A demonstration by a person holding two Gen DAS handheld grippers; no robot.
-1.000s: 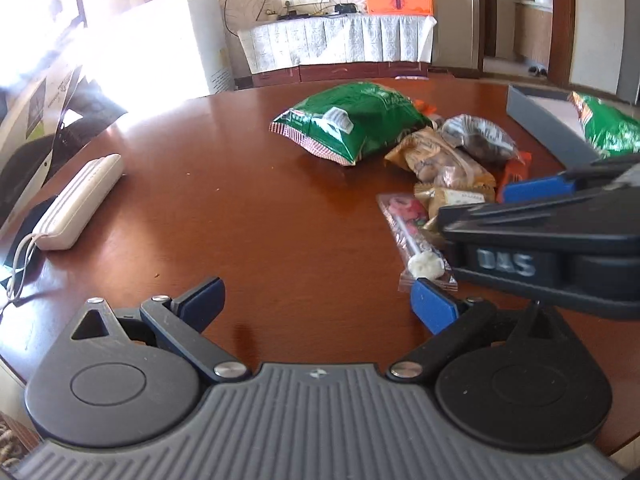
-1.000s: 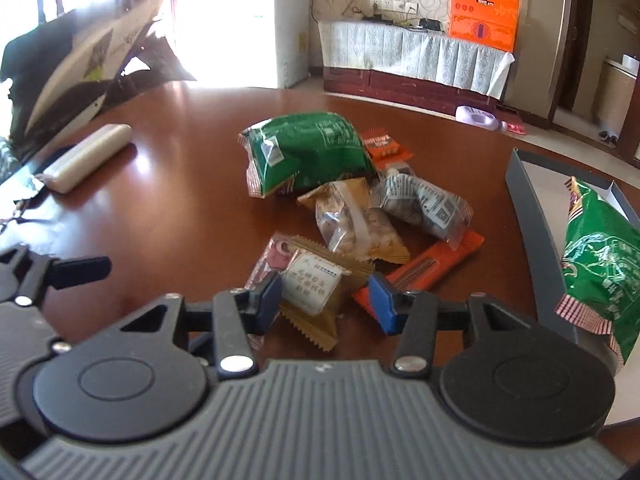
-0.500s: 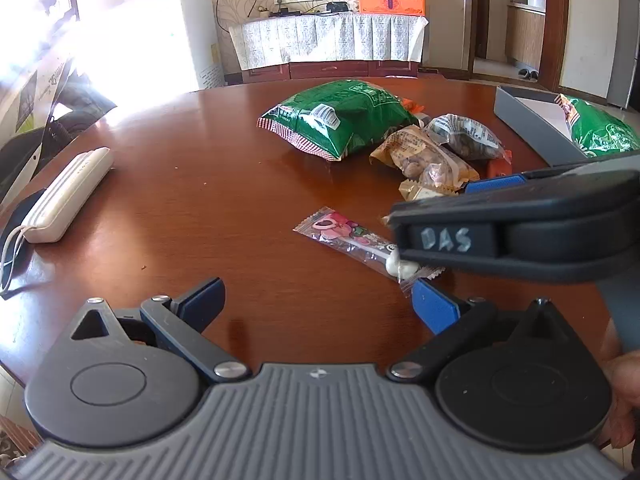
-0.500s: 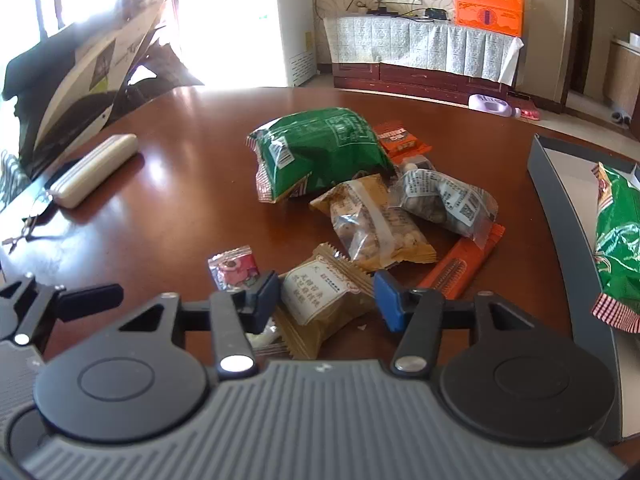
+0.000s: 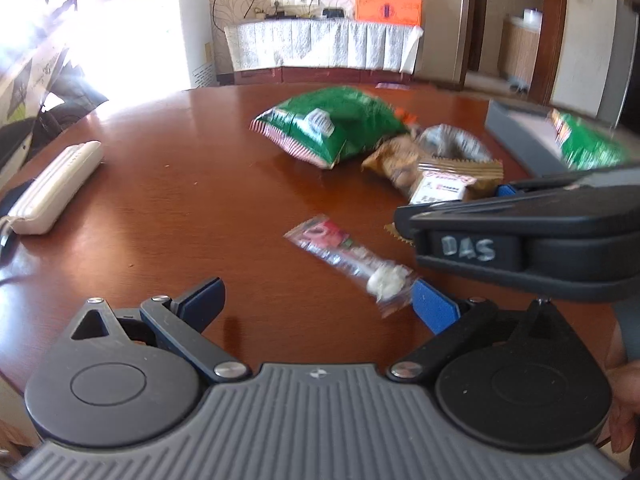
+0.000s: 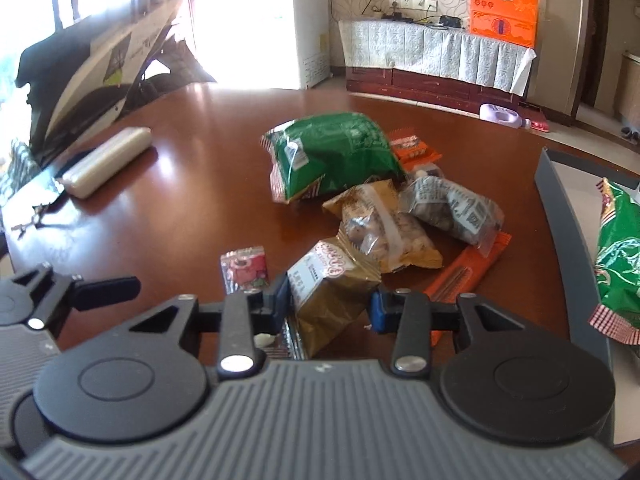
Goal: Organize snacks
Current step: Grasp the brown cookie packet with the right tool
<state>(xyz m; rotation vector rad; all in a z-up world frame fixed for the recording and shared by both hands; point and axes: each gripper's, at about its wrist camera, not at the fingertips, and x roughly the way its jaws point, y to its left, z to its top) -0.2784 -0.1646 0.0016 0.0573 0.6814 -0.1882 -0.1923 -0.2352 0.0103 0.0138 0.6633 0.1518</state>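
- Two pads of the right claw (image 6: 330, 306), just closing, pinch the brown snack packet (image 6: 330, 284) low in frame; the slick wrapper may slip.
- Left claw (image 5: 318, 300) stands spread, empty.

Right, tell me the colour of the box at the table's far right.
Grey box, seen best from the right wrist.

Right hand-held gripper (image 6: 330, 306) just closing (pads gripping), left hand-held gripper (image 5: 316, 300) wide apart
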